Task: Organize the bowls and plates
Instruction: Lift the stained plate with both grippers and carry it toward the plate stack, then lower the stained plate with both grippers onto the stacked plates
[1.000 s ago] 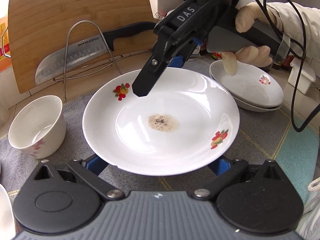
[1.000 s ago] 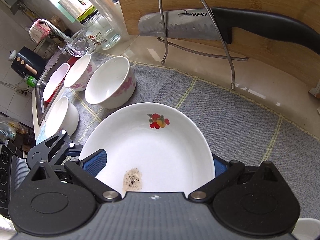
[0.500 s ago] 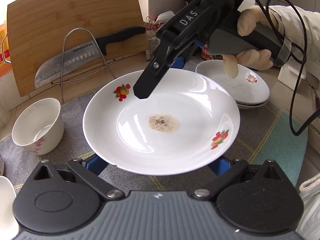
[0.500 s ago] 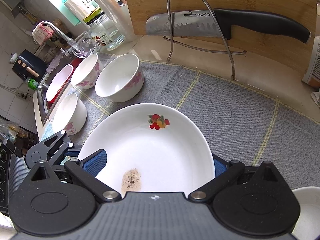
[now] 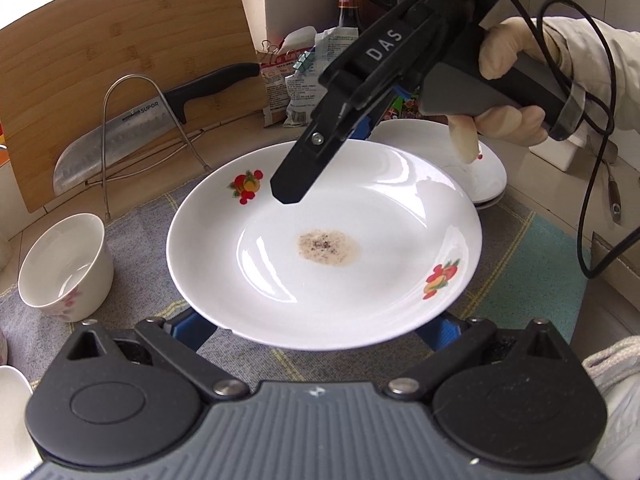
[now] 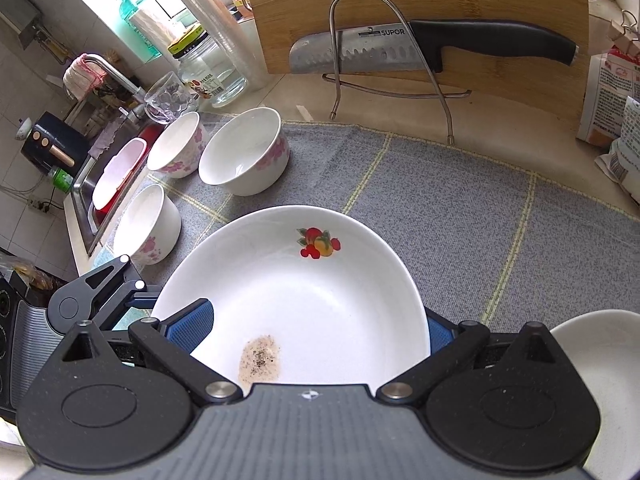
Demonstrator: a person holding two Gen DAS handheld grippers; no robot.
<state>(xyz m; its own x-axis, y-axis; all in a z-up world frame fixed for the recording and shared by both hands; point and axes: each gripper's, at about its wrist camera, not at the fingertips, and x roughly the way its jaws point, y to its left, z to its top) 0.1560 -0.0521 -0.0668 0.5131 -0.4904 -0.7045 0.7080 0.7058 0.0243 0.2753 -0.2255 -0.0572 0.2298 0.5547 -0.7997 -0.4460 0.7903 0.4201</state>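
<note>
left: bowls [image 6: 244, 152] crowd mat edge by sink | back: knife rack [image 6: 384, 64], cutting board [image 6: 420, 0] block | centre mat [image 6: 460, 208] bare, passable | right: stacked plates [image 5: 476, 172]

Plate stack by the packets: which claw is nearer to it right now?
Right. The right claw reaches over the dirty plate's far rim, just before the plate stack; the left claw is at the near rim, opposite.

A home kitchen: a bamboo cutting board [image 6: 420, 12] leans at the back of the tabletop [image 6: 384, 108] with a knife [image 6: 424, 46] on a wire rack, a sink [image 6: 100, 184] and faucet [image 6: 112, 70] sit at one end, beside a soap bottle [image 6: 130, 8], glass jar [image 6: 208, 68] and floral bowls [image 6: 244, 152].
</note>
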